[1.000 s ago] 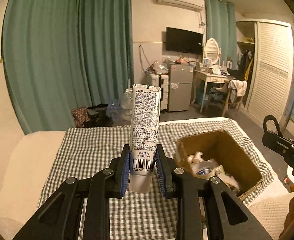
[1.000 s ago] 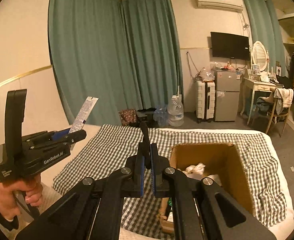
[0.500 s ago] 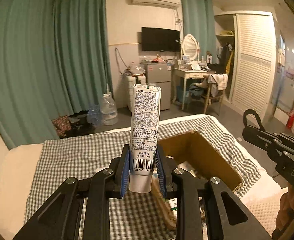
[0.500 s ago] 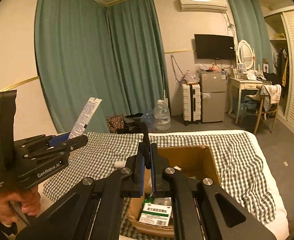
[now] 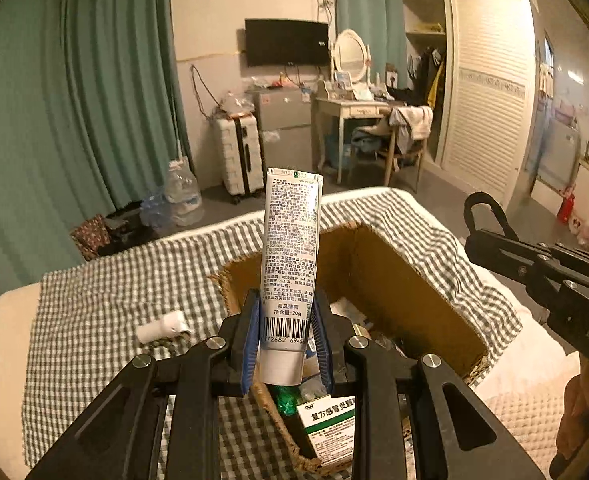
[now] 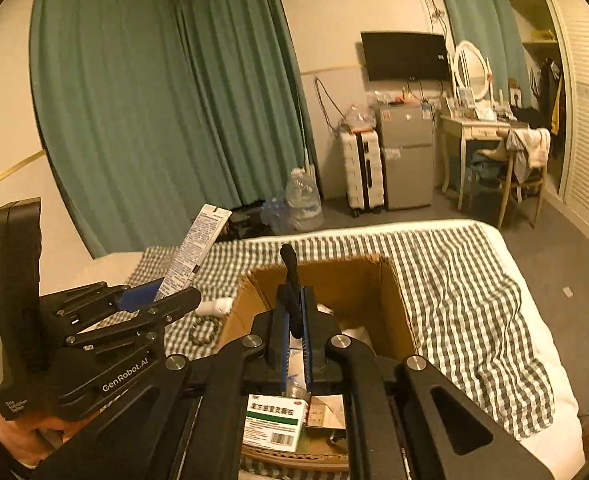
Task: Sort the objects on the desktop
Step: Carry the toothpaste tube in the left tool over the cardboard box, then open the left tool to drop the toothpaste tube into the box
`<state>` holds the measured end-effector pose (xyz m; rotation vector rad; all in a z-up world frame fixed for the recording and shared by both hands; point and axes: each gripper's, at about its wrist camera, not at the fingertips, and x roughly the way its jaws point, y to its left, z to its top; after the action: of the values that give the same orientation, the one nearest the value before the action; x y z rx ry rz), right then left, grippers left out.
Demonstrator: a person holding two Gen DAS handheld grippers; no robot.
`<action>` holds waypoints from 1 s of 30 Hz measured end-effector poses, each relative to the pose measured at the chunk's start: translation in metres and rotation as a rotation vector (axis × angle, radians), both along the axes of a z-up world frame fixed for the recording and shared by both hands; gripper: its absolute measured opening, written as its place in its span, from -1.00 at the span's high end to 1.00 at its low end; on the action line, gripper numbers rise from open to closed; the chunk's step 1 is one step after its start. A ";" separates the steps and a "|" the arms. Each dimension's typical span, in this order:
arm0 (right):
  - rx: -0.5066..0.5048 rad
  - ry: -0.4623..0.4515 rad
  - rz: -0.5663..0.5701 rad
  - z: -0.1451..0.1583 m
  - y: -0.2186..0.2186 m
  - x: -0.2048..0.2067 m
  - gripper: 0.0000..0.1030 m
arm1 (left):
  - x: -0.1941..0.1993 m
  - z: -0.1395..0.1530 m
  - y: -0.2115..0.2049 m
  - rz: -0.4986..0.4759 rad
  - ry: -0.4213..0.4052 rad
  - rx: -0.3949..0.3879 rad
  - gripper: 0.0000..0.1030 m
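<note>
The tube (image 5: pixel 290 256) stands upright at centre frame in my left view, clamped near its cap end between the blue pads (image 5: pixel 251 340) of my left gripper (image 5: pixel 285 338). Its long axis runs straight up the picture, crimped end on top, white cap down. The printed face turned to the camera carries dense small text, a barcode, digits "72682 694" and "20g". In the right view the same tube leans toward upper right.

My right gripper (image 6: pixel 294 330) has its jaws pressed together on a thin black stick-like item (image 6: pixel 291 280) that rises above the pads; what it is I cannot tell.

Below both grippers sits an open cardboard box (image 5: pixel 390 280). A white and green medicine carton (image 5: pixel 330 420) marked "999" with Chinese characters lies in its near end, lower centre.

The left gripper's body reads "GenRobot.AI" at lower left of the right view.

The box rests on a green-checked cloth (image 5: pixel 102 312) over a bed, with a small white cylinder (image 5: pixel 160 326) lying on the cloth to the box's left.

Beyond: teal curtains (image 6: pixel 142 112), wall television (image 5: pixel 286 42), white suitcase (image 5: pixel 240 154), small fridge (image 6: pixel 406 156), dressing table with oval mirror (image 5: pixel 348 54), louvred wardrobe (image 5: pixel 490 92)
</note>
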<state>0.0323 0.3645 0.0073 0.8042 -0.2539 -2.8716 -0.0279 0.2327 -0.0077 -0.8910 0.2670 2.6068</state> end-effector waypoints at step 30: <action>0.053 -0.362 0.003 -0.099 -0.004 -0.070 0.90 | -0.061 -0.116 0.039 -0.060 -0.278 -0.095 0.49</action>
<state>-0.0381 0.3604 -0.0913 1.3319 -0.2157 -2.7208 -0.0890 0.2715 -0.1240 -1.2429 0.3377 2.3947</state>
